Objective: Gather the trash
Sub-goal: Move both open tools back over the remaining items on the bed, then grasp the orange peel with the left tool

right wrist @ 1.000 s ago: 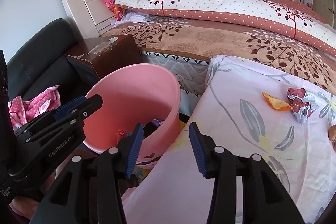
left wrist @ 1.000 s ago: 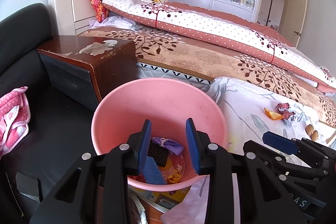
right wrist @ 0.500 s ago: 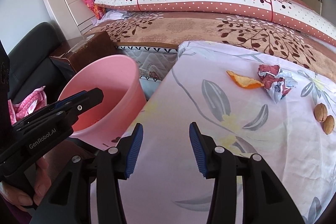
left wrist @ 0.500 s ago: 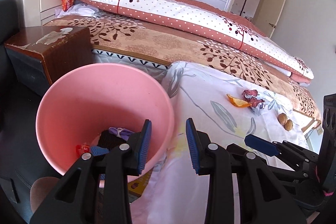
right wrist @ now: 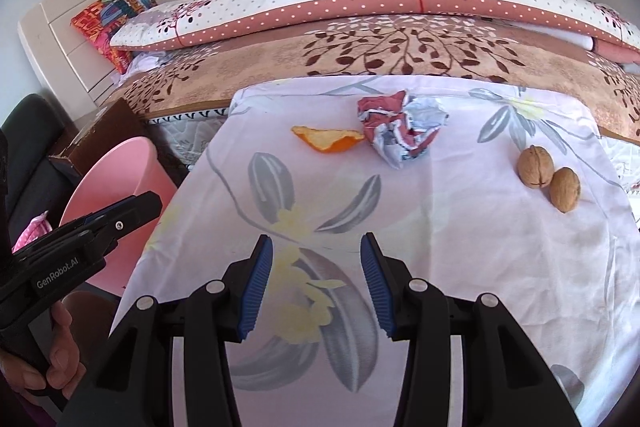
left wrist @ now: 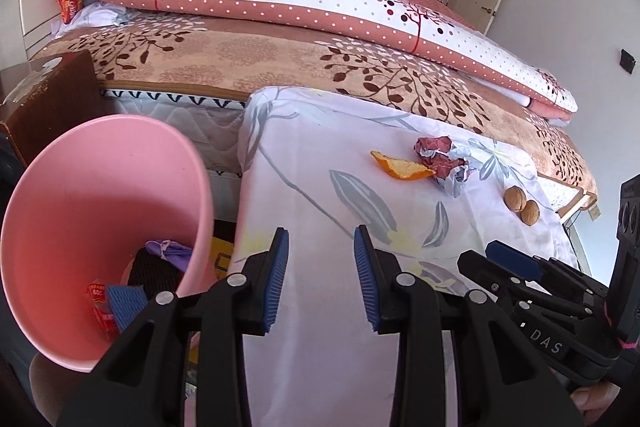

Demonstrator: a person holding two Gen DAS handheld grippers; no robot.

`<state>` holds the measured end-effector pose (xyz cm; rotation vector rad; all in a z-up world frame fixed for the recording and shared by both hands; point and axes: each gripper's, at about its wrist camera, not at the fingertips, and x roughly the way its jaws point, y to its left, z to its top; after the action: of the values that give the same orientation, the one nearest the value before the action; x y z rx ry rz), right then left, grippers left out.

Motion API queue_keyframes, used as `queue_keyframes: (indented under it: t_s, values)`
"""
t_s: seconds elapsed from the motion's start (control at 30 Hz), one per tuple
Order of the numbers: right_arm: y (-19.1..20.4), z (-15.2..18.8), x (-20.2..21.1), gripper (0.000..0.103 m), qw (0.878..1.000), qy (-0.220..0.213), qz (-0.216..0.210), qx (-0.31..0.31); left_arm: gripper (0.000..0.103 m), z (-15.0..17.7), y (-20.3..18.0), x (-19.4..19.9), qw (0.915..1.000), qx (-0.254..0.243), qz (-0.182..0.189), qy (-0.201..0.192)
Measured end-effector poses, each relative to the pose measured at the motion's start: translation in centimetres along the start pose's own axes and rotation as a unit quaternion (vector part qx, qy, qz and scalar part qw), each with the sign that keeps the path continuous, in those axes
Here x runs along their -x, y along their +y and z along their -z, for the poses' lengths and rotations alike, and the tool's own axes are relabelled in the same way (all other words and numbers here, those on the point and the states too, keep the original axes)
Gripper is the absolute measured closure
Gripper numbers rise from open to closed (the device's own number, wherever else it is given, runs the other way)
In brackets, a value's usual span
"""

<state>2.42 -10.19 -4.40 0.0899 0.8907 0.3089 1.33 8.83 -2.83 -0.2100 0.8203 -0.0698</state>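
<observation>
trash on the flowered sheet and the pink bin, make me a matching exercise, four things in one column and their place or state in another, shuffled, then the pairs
Things:
1. orange peel
2. crumpled wrapper
3. two walnuts
4. pink bin

Places or states:
A. off the sheet's left edge, already holding scraps
B. side by side, touching, near the sheet's right edge
C. red and white wad just right of the peel
D. curled strip lying left of the wad

Pairs: 1-D, 2-C, 3-B, 4-A
</observation>
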Motion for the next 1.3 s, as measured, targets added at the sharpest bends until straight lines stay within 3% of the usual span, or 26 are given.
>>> queue_keyframes:
  t_s: [0.23,0.53,0.87,1.1,1.13,1.2,1.3]
  values:
    - [-3.5,-0.6,-0.2,0.058,0.999,-0.002,0.017,-0.032,0.069,-2.0,-3.0,-3.2,0.9995,-0.008,0.026,0.018]
    - [-6.2,-0.7,-0.9,0.058,0.998,0.005,0.024,-0.057,0.069,-4.8,-5.5,-8.5,0.9989,-0.039,0.007,0.025]
    - [-7.1,-0.7,-1.9,0.058,0.997,0.016,0.024,-0.066,0.069,-6.6,-5.2,-13.6,0.9978,0.017,0.011,0.063]
    - [-7.6,-0.6,-2.2,0.058,0.997,0.018,0.028,-0.074,0.069,-6.2,-6.6,-14.2,0.9993,-0.012,-0.009,0.034]
    - [-7.6,-0.7,-2.1,0.058,0.997,0.017,0.029,-0.075,0.070,-6.1,-6.7,-14.2,0.9993,-0.015,-0.012,0.031]
    - [-7.6,-0.6,-2.2,0.058,0.997,0.017,0.028,-0.076,0.083,-6.0,-6.7,-14.2,0.9991,-0.023,-0.021,0.027]
    - [-7.6,-0.6,-2.2,0.058,0.997,0.019,0.026,-0.076,0.090,-5.9,-6.5,-14.0,0.9993,-0.021,-0.020,0.024]
